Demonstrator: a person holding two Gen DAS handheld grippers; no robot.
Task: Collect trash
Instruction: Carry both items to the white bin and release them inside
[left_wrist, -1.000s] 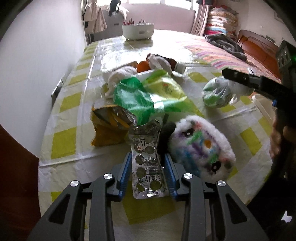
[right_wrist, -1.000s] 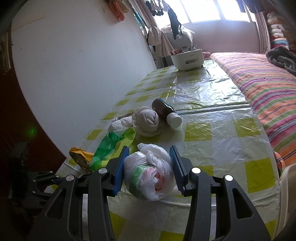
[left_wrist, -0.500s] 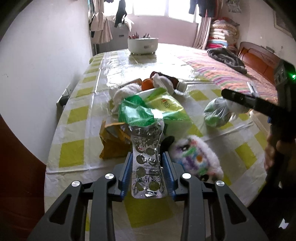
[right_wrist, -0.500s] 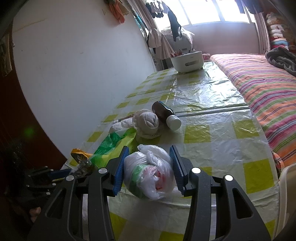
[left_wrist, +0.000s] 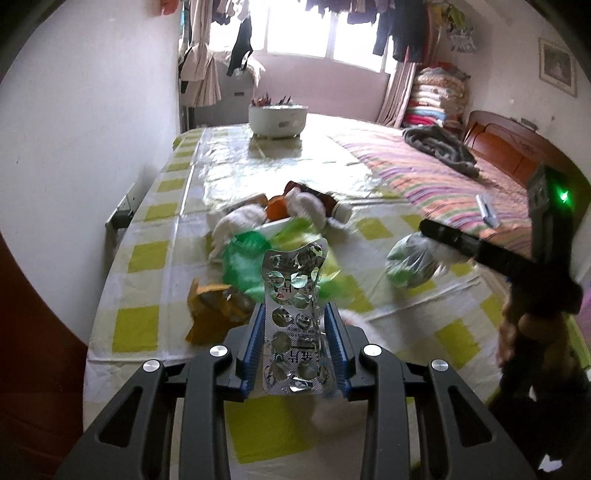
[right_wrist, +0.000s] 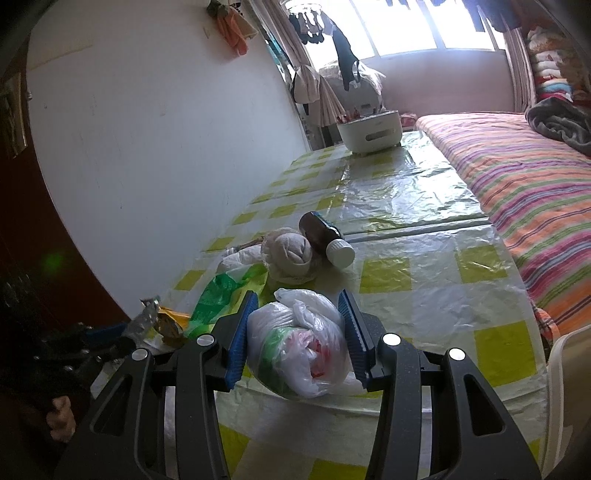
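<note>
The left tool (left_wrist: 295, 325) squeezes a silver pill sheet (left_wrist: 295, 314). The right tool (right_wrist: 299, 325) squeezes a tied plastic bag (right_wrist: 299, 350) above the counter (right_wrist: 424, 295).

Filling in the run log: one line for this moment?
left tongs: shut on blister pack | right tongs: shut on tied bag | both lifted above table

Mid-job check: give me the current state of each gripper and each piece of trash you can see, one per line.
left gripper: shut on blister pack
blister pack: used, upright between the fingers
right gripper: shut on knotted plastic bag
knotted plastic bag: full, held
brown bottle: capped, lying on its side
green plastic bag: crumpled on the table
yellow wrapper: torn open, on the table
</note>
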